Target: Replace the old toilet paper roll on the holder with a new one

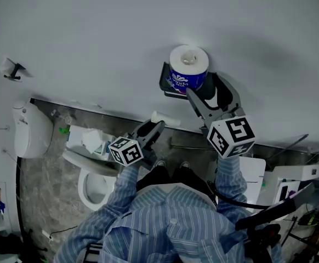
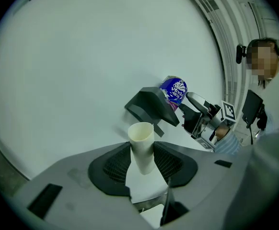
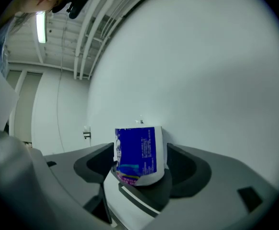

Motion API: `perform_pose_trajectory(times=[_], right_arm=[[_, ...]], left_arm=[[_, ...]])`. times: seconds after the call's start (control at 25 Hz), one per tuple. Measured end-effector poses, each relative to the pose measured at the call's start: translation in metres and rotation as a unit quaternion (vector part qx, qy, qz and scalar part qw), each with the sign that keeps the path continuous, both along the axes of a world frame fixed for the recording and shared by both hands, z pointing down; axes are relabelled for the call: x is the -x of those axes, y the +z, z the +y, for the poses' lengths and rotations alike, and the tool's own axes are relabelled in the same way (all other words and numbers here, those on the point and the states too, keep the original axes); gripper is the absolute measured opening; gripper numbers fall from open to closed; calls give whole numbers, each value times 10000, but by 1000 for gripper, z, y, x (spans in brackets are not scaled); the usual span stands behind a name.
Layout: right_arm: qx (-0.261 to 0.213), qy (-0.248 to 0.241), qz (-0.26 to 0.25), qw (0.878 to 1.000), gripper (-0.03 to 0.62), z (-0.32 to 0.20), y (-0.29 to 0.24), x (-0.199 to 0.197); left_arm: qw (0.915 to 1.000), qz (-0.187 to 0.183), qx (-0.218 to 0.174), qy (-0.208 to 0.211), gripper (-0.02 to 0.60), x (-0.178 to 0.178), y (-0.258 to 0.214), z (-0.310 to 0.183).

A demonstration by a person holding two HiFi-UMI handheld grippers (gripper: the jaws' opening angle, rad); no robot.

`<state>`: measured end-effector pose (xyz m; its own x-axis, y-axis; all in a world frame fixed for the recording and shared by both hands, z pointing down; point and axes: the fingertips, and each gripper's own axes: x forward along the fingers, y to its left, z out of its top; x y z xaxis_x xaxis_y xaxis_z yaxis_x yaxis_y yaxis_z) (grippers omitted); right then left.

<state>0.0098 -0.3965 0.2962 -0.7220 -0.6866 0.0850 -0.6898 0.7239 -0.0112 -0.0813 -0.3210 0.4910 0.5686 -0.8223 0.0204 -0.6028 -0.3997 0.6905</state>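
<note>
A dark paper holder point(image 1: 169, 84) is fixed to the pale wall. A new roll in a blue wrapper point(image 1: 188, 66) stands upright on top of it. My right gripper point(image 1: 204, 90) points level at that roll with its jaws open on either side. In the right gripper view the roll point(image 3: 139, 155) sits between the pads with a small gap on each side. My left gripper point(image 1: 157, 126) is lower and to the left, shut on an empty cardboard tube point(image 1: 166, 119). In the left gripper view the tube point(image 2: 142, 145) stands upright between the pads, with the holder point(image 2: 151, 107) beyond it.
Below on the left are a toilet point(image 1: 94, 186) and a white wall unit point(image 1: 30, 130). A small hook point(image 1: 12, 69) sticks out of the wall at far left. White fixtures and dark cables point(image 1: 291, 185) crowd the lower right.
</note>
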Motion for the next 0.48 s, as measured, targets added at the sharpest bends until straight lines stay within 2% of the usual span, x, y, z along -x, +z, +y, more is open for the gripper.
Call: perform_pose_trajectory(times=[0.2,0.36,0.48], right_arm=[[-115,192,55,9997,349,-6,-12,19],[-41,515,597,9969,415,-17,1,27],[-4,681,784,9946,420,-25,10,34]], left_arm=[[9998,45,-30,-178,152,19,-1,4],[9996,72,8,-284,152,31,0,8],[9995,75,43,-320,152,38,2,11]])
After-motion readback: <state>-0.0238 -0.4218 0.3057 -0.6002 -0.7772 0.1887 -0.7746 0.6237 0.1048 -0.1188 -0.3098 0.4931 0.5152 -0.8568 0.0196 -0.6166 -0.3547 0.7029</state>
